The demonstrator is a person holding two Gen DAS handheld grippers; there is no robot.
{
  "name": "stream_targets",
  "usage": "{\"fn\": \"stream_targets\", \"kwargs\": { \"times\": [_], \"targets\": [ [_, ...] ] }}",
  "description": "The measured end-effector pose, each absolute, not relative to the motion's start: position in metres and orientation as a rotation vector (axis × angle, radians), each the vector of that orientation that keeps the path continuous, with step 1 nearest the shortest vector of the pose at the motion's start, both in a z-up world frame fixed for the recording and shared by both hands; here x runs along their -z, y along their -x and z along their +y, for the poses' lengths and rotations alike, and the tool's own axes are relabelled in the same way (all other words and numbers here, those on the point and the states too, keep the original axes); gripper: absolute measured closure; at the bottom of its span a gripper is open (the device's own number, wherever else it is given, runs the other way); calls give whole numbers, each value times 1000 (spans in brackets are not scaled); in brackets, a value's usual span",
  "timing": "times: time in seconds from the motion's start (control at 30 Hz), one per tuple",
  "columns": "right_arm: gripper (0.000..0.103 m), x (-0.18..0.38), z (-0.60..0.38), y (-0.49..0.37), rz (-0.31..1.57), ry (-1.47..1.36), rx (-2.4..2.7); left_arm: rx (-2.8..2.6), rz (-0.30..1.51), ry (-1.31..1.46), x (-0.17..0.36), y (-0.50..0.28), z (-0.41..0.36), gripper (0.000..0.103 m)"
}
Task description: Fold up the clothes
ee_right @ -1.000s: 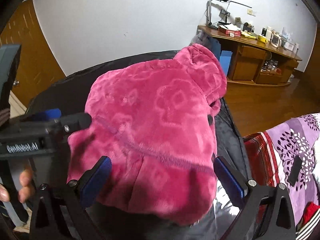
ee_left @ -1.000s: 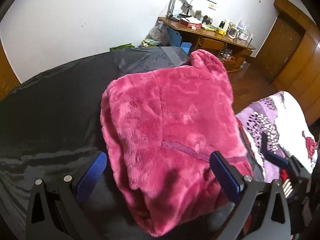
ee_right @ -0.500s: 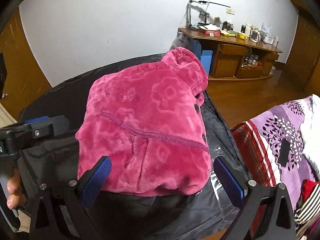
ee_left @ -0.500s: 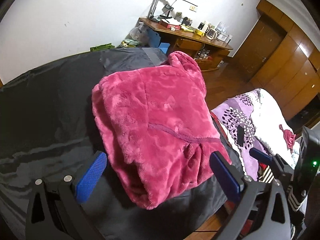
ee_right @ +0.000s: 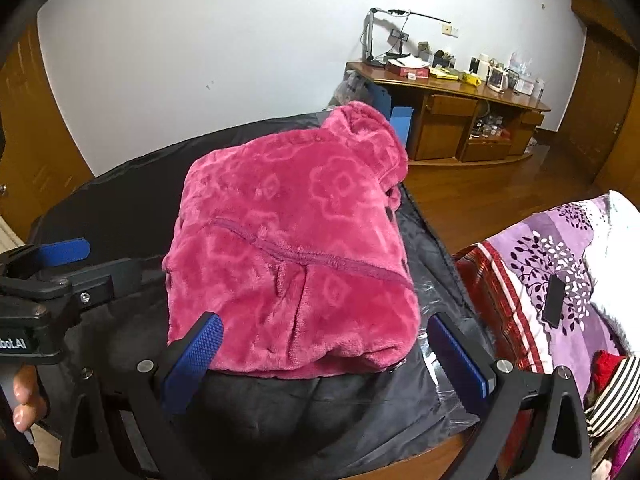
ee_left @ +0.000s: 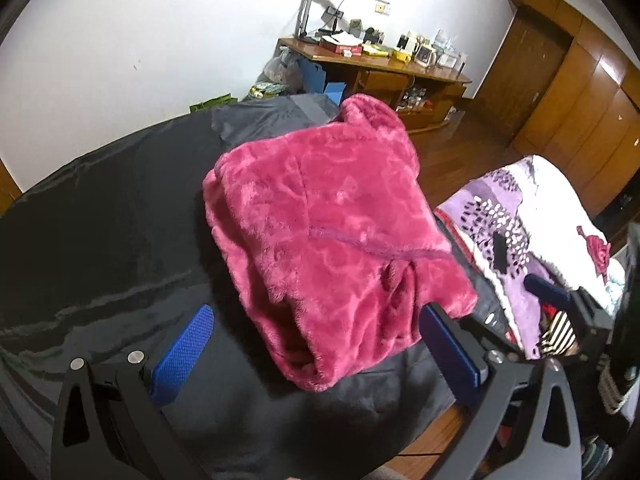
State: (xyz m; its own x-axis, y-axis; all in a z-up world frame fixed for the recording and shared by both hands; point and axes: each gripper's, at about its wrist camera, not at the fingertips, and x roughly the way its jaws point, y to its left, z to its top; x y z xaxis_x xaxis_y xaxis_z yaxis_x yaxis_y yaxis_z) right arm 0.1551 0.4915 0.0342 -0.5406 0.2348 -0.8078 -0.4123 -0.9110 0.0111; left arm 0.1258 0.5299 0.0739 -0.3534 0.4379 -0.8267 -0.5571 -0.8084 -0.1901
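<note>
A folded pink fleece garment [ee_left: 332, 236] with a flower pattern lies on a black sheet [ee_left: 100, 220] that covers a table. My left gripper [ee_left: 316, 344] stands open at the garment's near edge, its blue pads on either side and clear of the cloth. In the right wrist view the same pink garment [ee_right: 296, 240] lies flat on the black sheet [ee_right: 120, 200]. My right gripper [ee_right: 328, 348] is open in front of its near fold, holding nothing. The left gripper [ee_right: 52, 276] shows at the left of that view, with a person's fingers [ee_right: 24, 404] on its handle.
To the right lies a purple and white patterned blanket [ee_right: 560, 256] with a dark phone [ee_right: 554, 300] on it, and striped clothes [ee_right: 608, 396] below. A wooden desk [ee_right: 452, 96] with clutter stands at the back wall. Wooden floor [ee_right: 480, 196] separates the two.
Both grippers have drawn back from the garment, which looks smaller and lies still. The left wrist view has swung back left after a swing to the right.
</note>
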Motion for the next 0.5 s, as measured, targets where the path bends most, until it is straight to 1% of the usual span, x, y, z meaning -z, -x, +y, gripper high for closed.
{"fn": "stream_targets", "kwargs": {
  "times": [0.23, 0.5],
  "targets": [
    [0, -38, 497, -155, 276, 1245, -2472, -2182, 124, 1248, -92, -128, 535, 0],
    [0, -37, 511, -150, 281, 1253, -2484, -2227, 182, 1244, -89, -126, 552, 0]
  ]
}}
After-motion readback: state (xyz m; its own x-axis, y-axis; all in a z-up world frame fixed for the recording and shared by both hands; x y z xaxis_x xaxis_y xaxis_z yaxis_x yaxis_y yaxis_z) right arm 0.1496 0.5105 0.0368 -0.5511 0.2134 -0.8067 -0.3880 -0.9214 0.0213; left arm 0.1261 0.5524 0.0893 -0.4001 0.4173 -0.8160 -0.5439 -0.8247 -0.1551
